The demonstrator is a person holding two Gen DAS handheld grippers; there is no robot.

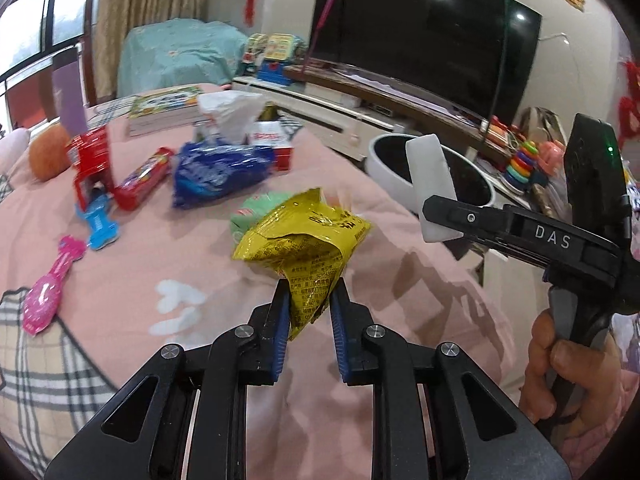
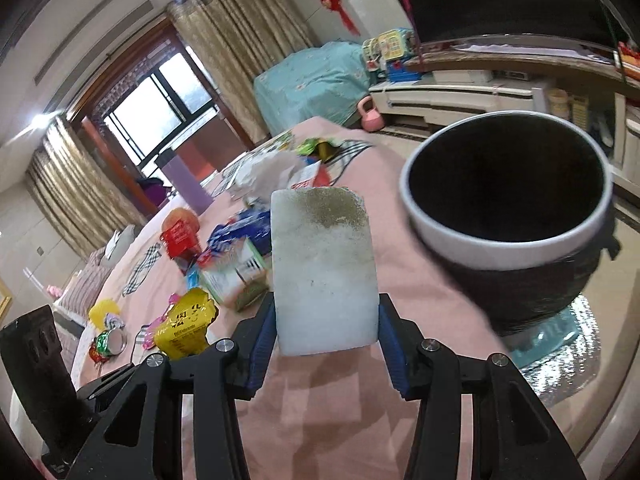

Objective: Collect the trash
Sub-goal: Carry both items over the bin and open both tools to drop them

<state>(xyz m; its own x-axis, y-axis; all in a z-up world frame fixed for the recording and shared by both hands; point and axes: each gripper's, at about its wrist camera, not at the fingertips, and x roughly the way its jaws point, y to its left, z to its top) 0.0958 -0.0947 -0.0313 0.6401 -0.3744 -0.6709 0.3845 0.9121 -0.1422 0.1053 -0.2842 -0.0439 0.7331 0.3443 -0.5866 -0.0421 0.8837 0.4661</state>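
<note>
Closest to our left wrist camera, the left gripper [image 1: 309, 296] is clamped narrow on the lower end of a crumpled yellow snack wrapper [image 1: 304, 236], which stands up off the pink bedspread [image 1: 168, 248] with its bulk toward 12 o'clock of the fingers. Just behind it, toward 11 o'clock, we see a pale green packet [image 1: 248, 212] lying on the cloth. Further out at 10 o'clock lie a blue bag [image 1: 218, 168], a red wrapper [image 1: 144, 178] and a pink wrapper [image 1: 48, 296] well apart at 9 o'clock.

At 3 o'clock in that view a hand [image 1: 560, 368] grips the handle of the right gripper [image 1: 434, 196], which carries a white foam block [image 1: 430, 184]. In our right wrist view the right gripper [image 2: 326, 336] holds that white foam block [image 2: 324, 264] upright between its blue pads, the jaws at a middling width against the block's two sides; its top face is speckled greenish. The trash bin [image 2: 508, 240], white-rimmed with a black inside, sits at 2 o'clock, near the block and beside the bed's edge. The yellow snack wrapper [image 2: 186, 324] shows at 9 o'clock.
</note>
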